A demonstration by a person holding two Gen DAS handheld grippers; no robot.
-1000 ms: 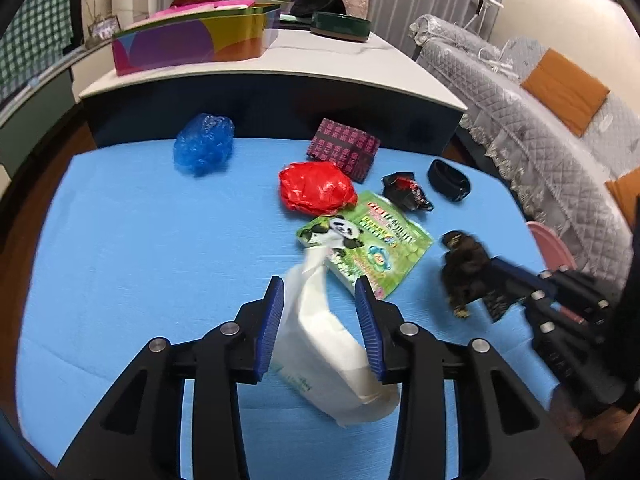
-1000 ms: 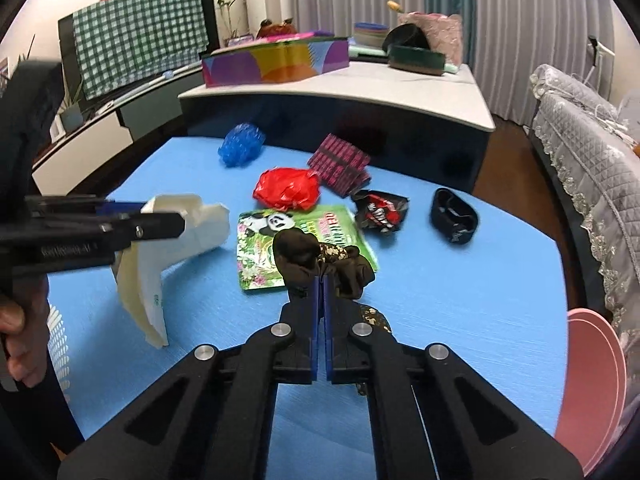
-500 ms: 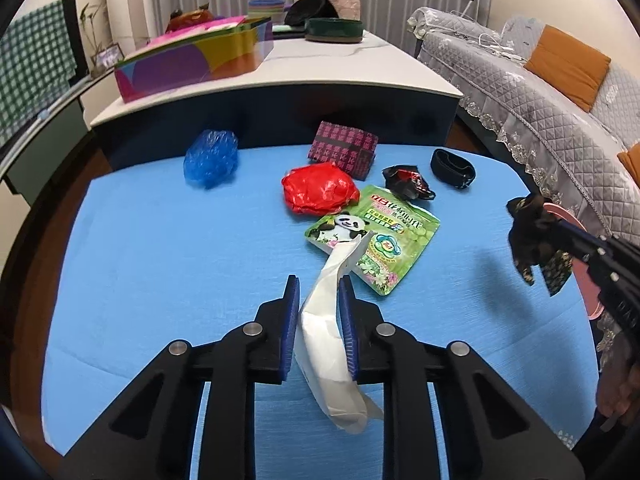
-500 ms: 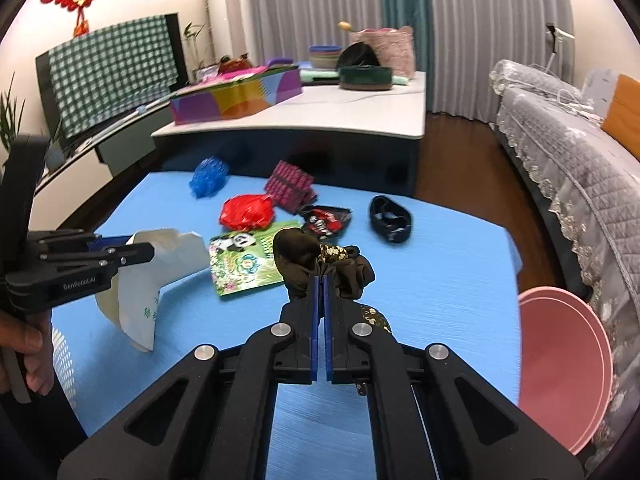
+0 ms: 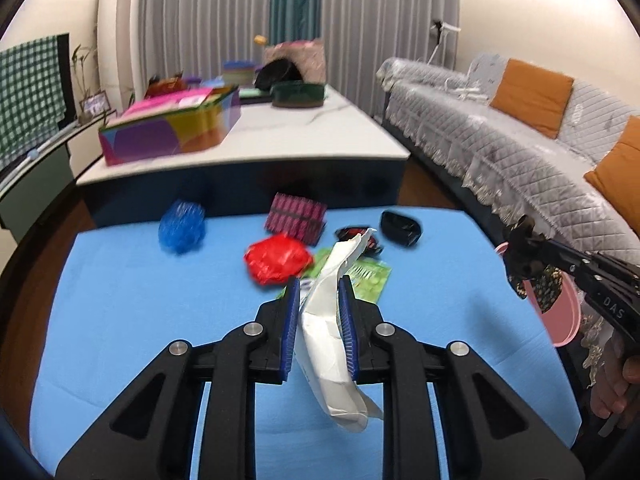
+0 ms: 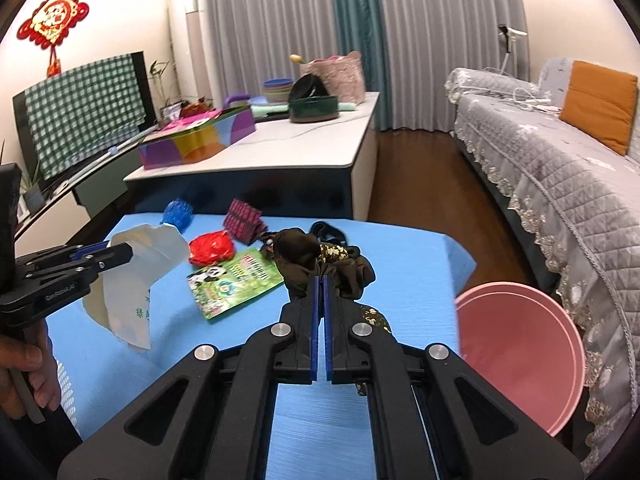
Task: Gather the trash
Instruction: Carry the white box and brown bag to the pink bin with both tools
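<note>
Both your grippers pinched trash above the blue table [image 5: 120, 320]: left gripper [image 5: 319, 312] on a light, limp white bag [image 5: 326, 332] mid-length; right gripper [image 6: 320, 300] on soft dark cloth [image 6: 320, 260], near the pink bin [image 6: 520, 352].

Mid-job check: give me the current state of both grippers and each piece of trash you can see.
left gripper: shut on white bag
white bag: held, hanging off table
right gripper: shut on dark wrapper
dark wrapper: held, lifted
red bag: crumpled, on table
blue bag: crumpled, on table
green panda packet: flat on table
pink bin: open beside table
</note>
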